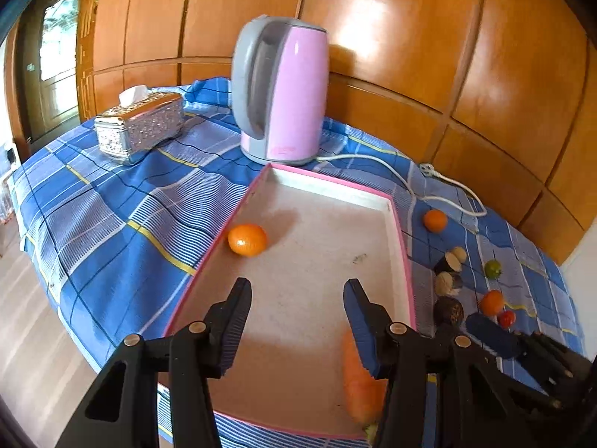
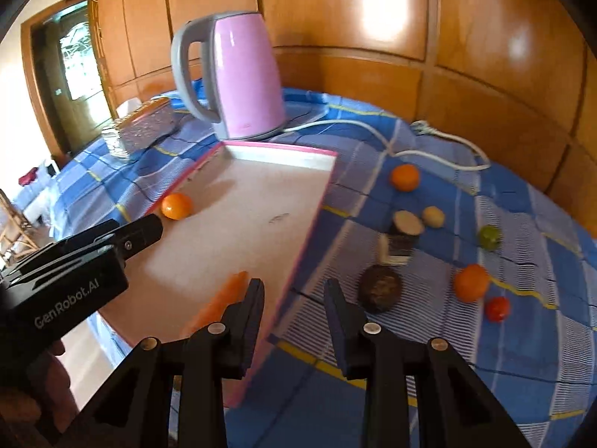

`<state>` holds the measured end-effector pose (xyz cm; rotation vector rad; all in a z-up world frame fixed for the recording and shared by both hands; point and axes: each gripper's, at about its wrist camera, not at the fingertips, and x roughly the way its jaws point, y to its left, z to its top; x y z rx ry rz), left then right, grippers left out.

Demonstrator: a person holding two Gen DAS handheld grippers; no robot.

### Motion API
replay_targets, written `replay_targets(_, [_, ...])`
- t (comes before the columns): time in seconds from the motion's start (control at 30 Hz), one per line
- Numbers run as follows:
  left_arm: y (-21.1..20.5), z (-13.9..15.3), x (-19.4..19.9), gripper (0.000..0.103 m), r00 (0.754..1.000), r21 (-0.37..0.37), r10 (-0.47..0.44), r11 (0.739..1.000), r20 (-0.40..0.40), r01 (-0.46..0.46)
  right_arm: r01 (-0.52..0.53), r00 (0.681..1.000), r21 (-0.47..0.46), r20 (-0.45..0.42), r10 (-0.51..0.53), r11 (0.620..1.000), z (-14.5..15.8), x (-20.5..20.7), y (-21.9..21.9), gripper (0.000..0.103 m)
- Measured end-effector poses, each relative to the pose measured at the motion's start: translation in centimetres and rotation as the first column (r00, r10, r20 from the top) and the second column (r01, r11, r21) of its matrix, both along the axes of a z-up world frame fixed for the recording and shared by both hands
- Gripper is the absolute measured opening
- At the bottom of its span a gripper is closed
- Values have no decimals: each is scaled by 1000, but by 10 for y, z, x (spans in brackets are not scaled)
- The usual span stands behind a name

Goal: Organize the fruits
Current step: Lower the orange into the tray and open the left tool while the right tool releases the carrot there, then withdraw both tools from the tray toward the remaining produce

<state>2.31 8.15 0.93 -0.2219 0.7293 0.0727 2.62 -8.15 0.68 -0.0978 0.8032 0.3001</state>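
The right wrist view alone shows the left gripper (image 2: 151, 226) from the side, over the pink-rimmed tray (image 2: 298, 261); the left wrist view shows its jaws released, nothing between them. The right gripper (image 2: 294, 298) has its jaws apart and empty, straddling the tray's rim. The tray holds an orange (image 1: 247, 239) and a carrot (image 1: 360, 380). The remaining fruits (image 2: 471, 283) lie on the checked tabletop (image 2: 466, 339) beside the tray.
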Motion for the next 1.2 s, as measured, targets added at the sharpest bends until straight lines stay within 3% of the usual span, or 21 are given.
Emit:
replay_targets(0.43, [-31, -3, -7, 52, 996, 31, -85, 996, -7, 85, 82, 996, -18, 42, -81, 997, 1, -8, -22, 34])
replay_targets(0.83, [-66, 2, -12, 52, 979, 72, -206, 976, 14, 204, 165, 985, -12, 60, -164, 986, 2, -9, -48, 34])
replay_targets(1.2, [-78, 3, -12, 52, 972, 84, -235, 969, 7, 234, 179, 981, -23, 86, -177, 984, 4, -12, -55, 34])
